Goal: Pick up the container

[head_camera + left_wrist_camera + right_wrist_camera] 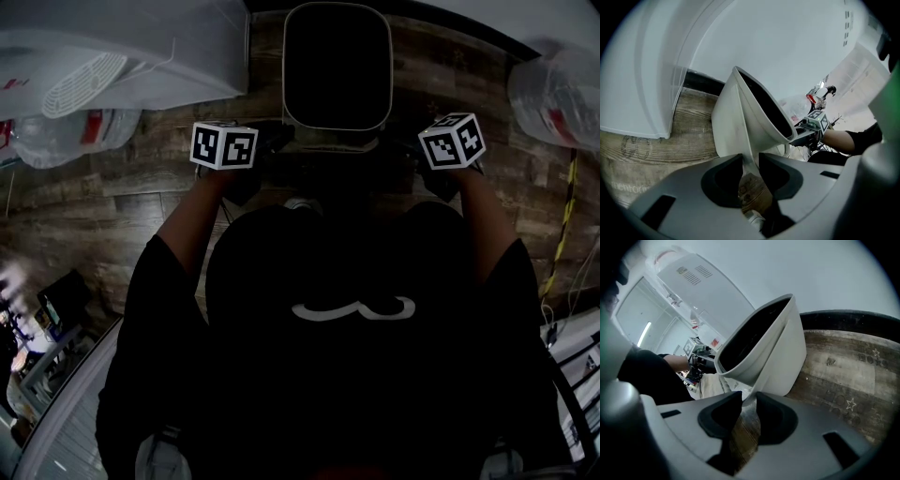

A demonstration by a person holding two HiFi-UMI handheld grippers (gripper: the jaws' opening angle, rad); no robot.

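Only up close, fingers (723, 183) on container (740, 122)

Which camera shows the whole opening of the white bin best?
The head view: it looks down on the bin, so the full rim and dark inside show. The left gripper view shows only a white side and slanted rim, an edge pinched in the left tool; the right gripper view, likewise in the right tool.

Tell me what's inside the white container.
From the head view, the container shows only a dark, shadowed interior; no contents stand out. Its bottom is too dark to tell whether anything lies there.
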